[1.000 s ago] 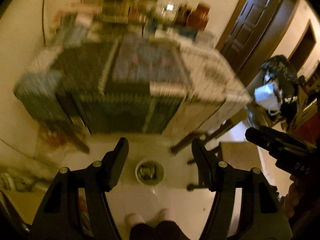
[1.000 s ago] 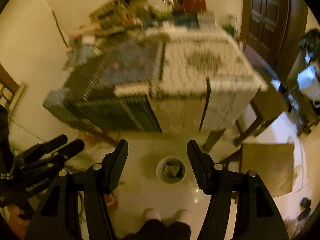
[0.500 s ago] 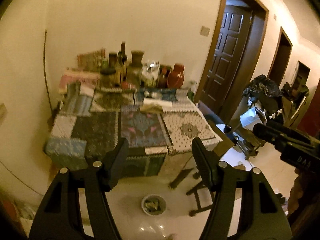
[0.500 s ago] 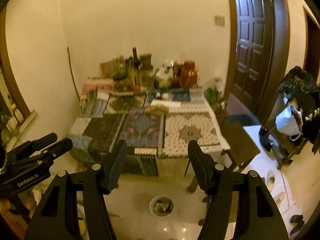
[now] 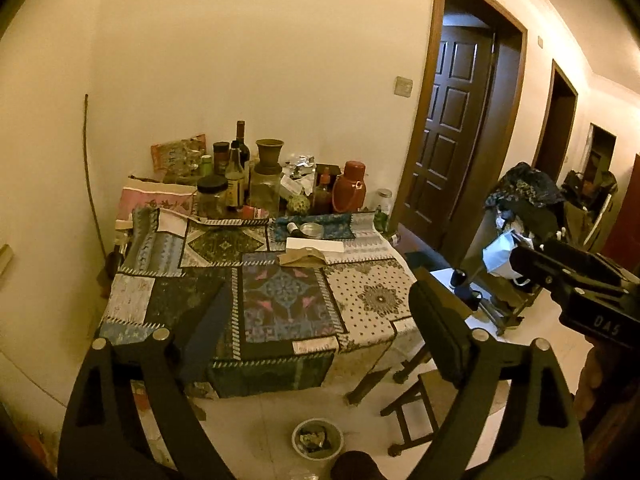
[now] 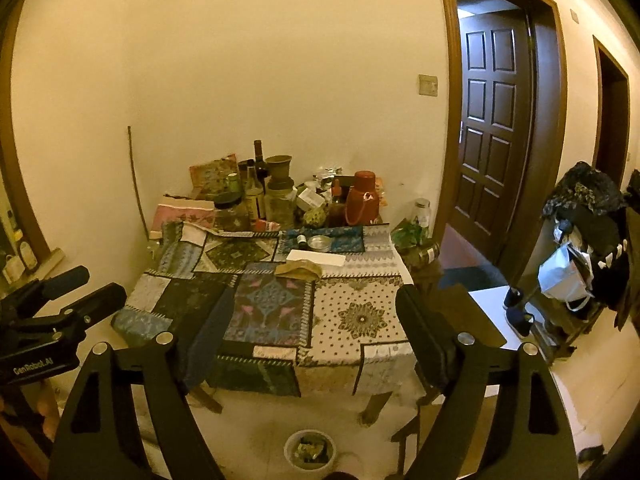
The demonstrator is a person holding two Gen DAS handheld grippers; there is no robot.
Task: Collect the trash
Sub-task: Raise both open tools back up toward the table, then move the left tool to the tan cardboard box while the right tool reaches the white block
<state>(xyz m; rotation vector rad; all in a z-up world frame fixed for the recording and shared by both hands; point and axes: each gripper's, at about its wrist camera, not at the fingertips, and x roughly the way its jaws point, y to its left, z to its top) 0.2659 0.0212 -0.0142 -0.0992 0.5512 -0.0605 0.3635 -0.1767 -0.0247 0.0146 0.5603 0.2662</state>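
Between pickups, by the look of it: both tools raised and aimed across the surface point(image 5: 372, 300), nothing carried. Left hand-held gripper point(image 5: 320, 320) with jaws opening wide, nothing between them but the patchwork cloth far beyond. Right hand-held gripper point(image 6: 316, 328) likewise opening, likewise empty.

Small bin point(image 5: 317, 438) on the floor just in front of the surface, already holding some crumpled scraps. Likeliest trash left on top: a crumpled brown paper point(image 5: 302, 257) near the middle, touching a flat white box point(image 5: 315, 245) just behind it. Behind those, a small bottle point(image 5: 294, 229) and a shallow glass dish point(image 5: 312, 230), then a crowd of jars and bottles point(image 5: 240, 184) against the wall; crinkled foil point(image 5: 302, 160) among them, hard to tell whether rubbish.

Next move, as a judgement: a long reach forward and down to the brown paper, jaws kept wide until astride it, then a light pinch on a raised fold. Care needed not to snag the cloth or nudge the dish. Then back to drop it over the bin.
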